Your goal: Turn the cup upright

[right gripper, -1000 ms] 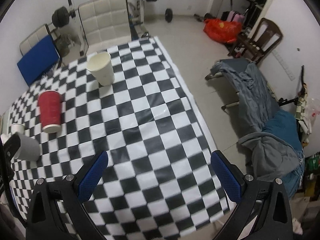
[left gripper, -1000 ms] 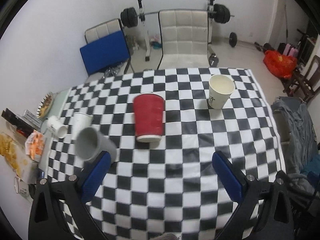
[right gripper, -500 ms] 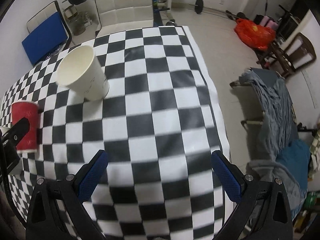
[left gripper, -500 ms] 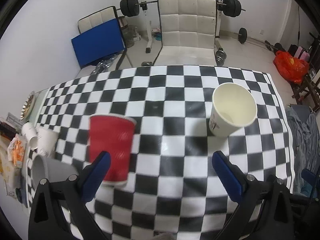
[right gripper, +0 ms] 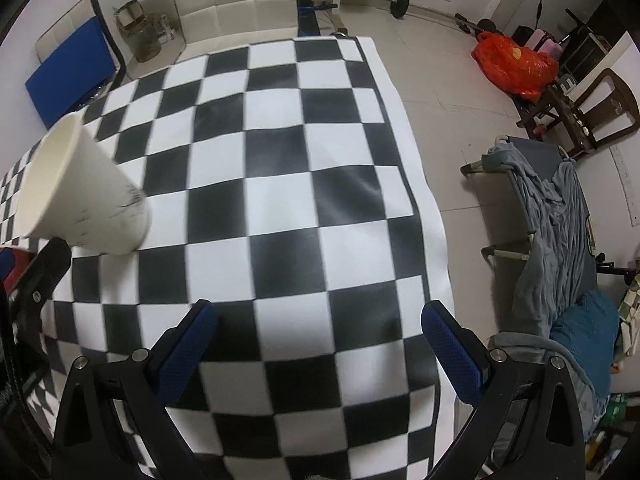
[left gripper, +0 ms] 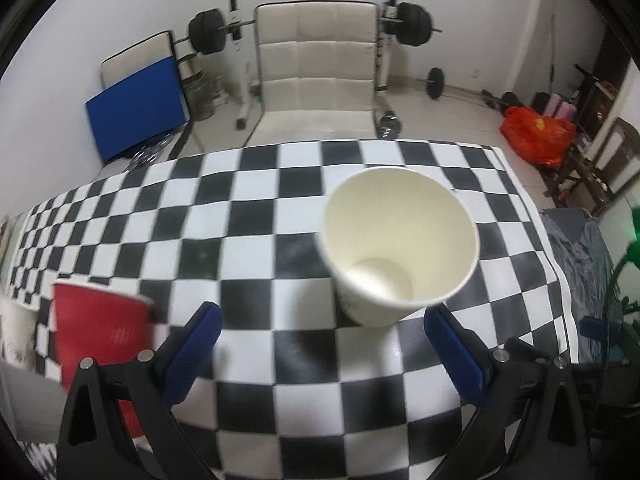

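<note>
Black-and-white checkered desk [left gripper: 248, 360] filling the middle and lower frame in both views. Left tool [left gripper: 320, 344] and right tool [right gripper: 318, 342] spread wide, nothing held. Cream paper cup [left gripper: 396, 244] upright right of centre in the left view; red ribbed paper cup [left gripper: 100, 328] inverted at lower left.

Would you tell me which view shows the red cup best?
The left wrist view: the red cup stands mouth-down at lower left, partly behind the left gripper. The right wrist view shows only a red sliver at its left edge.
</note>
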The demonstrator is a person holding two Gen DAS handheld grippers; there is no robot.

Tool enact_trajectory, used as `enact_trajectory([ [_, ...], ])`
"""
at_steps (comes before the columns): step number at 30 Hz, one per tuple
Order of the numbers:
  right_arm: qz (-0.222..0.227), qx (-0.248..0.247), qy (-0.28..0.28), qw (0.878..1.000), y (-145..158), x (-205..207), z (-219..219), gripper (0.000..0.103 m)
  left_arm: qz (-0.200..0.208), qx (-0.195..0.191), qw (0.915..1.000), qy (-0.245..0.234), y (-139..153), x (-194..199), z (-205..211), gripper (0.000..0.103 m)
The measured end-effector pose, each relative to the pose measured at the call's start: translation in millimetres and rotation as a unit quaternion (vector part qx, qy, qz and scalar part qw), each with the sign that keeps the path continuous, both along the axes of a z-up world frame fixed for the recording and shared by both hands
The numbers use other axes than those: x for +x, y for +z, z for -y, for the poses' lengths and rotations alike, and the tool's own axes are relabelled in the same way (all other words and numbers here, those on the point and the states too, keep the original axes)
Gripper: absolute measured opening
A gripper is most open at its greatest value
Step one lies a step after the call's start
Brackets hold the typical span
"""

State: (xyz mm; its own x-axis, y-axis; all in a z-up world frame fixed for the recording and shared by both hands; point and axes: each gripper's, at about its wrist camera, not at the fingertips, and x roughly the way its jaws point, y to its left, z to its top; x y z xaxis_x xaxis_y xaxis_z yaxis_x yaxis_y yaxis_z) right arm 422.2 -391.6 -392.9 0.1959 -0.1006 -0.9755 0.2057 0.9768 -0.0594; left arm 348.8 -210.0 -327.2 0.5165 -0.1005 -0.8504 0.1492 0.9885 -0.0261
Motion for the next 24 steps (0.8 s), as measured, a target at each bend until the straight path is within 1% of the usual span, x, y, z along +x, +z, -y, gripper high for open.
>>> enact_trajectory([
  [5, -0.005, -0.002, -0.002, 1.0, -14, 5, 13, 0.103, 0.029, -0.004, 0.9993, -0.025, -6, 7, 10, 0.103],
  [10, -0.005, -0.002, -0.004, 1.0, -22, 8, 19, 0.103, 0.055, -0.02, 0.9974, -0.042, -6, 17, 16, 0.101],
  [11, -0.004, -0.002, -0.003, 1.0, -22, 7, 18, 0.103, 0.061, -0.021, 0.9969, -0.044, -5, 18, 16, 0.097],
  [13, -0.003, -0.005, -0.001, 1.0, -22, 8, 20, 0.103, 0.067, -0.026, 0.9963, -0.047, -3, 20, 16, 0.077],
  [14, -0.003, -0.005, 0.0, 1.0, -23, 8, 17, 0.103, 0.066, -0.028, 0.9962, -0.049, -4, 21, 18, 0.061],
  [18, -0.001, -0.009, 0.005, 1.0, -21, 4, 17, 0.103, 0.072, -0.03, 0.9958, -0.047, 0, 22, 18, 0.06],
  [24, 0.002, -0.01, 0.012, 1.0, -9, -8, 8, 0.103, 0.067, -0.03, 0.9961, -0.049, 15, 7, 14, 0.06],
])
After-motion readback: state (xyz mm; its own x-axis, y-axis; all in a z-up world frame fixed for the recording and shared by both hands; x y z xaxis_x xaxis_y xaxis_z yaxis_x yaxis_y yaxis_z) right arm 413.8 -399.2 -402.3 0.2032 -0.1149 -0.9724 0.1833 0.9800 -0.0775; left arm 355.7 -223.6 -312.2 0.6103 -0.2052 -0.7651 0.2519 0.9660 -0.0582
